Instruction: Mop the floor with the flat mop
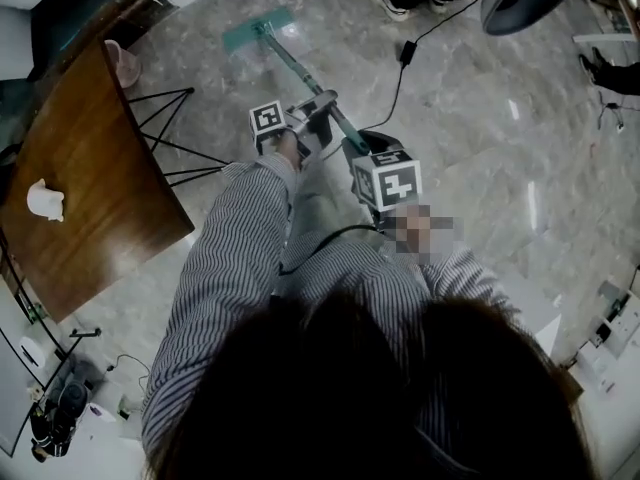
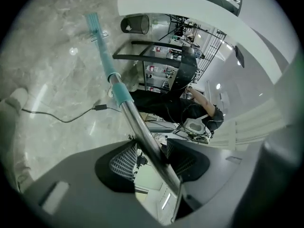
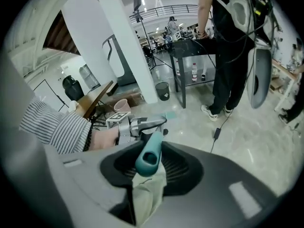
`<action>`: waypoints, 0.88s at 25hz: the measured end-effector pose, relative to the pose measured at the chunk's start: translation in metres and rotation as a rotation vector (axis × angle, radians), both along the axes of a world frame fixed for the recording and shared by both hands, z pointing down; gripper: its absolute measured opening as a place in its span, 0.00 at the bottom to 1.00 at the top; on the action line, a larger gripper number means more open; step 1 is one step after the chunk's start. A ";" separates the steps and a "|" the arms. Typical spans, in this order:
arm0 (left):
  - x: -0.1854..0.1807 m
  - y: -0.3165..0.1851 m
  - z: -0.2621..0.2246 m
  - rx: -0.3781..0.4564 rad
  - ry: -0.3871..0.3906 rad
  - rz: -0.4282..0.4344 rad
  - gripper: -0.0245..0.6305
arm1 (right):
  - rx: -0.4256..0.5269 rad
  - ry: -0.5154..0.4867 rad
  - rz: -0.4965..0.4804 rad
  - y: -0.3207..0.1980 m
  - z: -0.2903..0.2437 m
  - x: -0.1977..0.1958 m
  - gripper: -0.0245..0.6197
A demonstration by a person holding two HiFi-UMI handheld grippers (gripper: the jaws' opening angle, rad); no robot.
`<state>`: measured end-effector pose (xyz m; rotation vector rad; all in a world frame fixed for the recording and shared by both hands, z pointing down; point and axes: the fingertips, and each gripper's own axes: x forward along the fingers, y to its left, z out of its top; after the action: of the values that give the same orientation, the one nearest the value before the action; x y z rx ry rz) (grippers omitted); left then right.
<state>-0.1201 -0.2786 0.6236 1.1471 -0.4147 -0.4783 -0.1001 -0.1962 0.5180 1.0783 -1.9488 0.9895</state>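
Left jaws: pressed shut on the metal shaft [image 2: 142, 133]; the left gripper [image 2: 151, 161] is clamped round it, lower down the pole.
Right jaws: closed on the teal handle end [image 3: 148, 155], which is gripped by the right gripper [image 3: 149, 166] at the top of the pole.
Flat mop [image 1: 292, 65]: held slanted, running away from the person.
Mop head [image 1: 257, 28]: teal, laid flat on the grey marble floor [image 1: 480, 128], well ahead of both grippers.
Surroundings: a wooden surface [image 1: 90, 168] is noted at the left; a black cable [image 1: 408, 50] is lying on the floor right of the shaft.
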 end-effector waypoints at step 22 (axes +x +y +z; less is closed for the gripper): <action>-0.076 -0.154 0.015 0.014 -0.126 -0.073 0.35 | -0.019 0.095 -0.043 -0.152 0.002 -0.068 0.21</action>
<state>-0.1956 -0.4321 0.6383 1.1820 -0.5653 -0.4746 -0.1684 -0.3487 0.5204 1.0496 -1.8744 0.9156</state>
